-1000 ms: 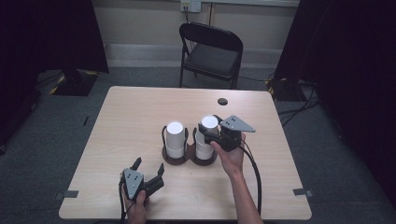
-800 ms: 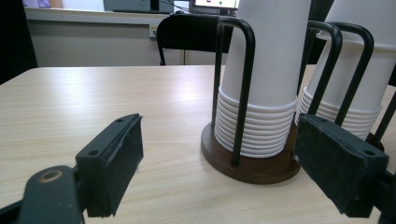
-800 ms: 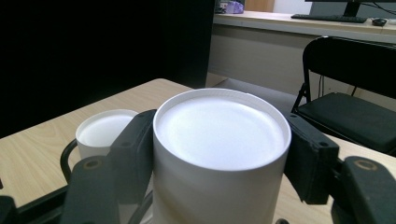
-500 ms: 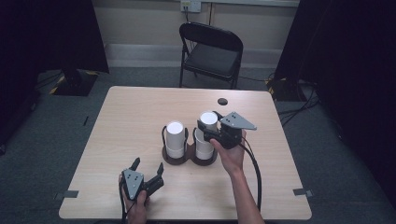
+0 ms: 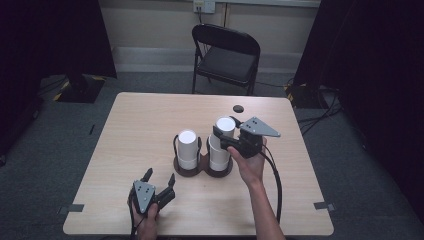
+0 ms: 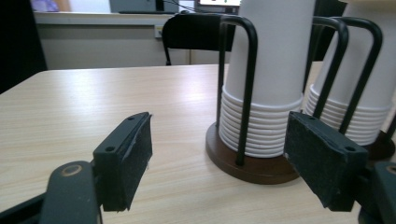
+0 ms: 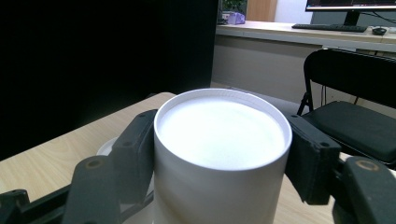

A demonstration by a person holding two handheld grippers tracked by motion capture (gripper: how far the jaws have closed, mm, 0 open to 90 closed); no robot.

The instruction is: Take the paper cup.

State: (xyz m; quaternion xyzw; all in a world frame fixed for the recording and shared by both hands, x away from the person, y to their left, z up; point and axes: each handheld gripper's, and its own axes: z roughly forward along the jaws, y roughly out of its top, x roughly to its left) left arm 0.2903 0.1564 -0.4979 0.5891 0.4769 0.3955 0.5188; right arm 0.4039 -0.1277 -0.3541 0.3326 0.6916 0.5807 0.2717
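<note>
1. The top cup [image 5: 224,128] sits high on the right stack [image 5: 219,155]. It is white and upside down, with its flat bottom facing up. A moment ago it sat a little lower, so it is now coming up off the stack.
2. The right hand-held gripper [image 5: 220,138] is clamped on this cup. In the right gripper view the two black pads [image 7: 135,154] press on both sides of the cup [image 7: 219,154]. The grip looks the same as before.
3. I think this means one cup is being pulled free from the rest. It is not clear of the stack yet.
4. The right stack stands in a black wire holder [image 5: 218,170] with a round brown base. The left stack [image 5: 187,149] stands just beside it in its own holder, and nothing is touching it.
5. The left hand-held gripper [image 5: 160,181] rests low on the tabletop [image 5: 130,130], near the front edge. Its jaws are apart with nothing between them. They have just closed a little, but they are not holding anything.
6. In the left gripper view the left stack [image 6: 266,93] is close in front of the pads [image 6: 135,158], with the rims of many cups showing at the bottom.
7. If the next cup sticks to the lifted one, the left gripper may need to hold the stack down.
8. A black chair [image 5: 227,55] stands behind the tabletop.
</note>
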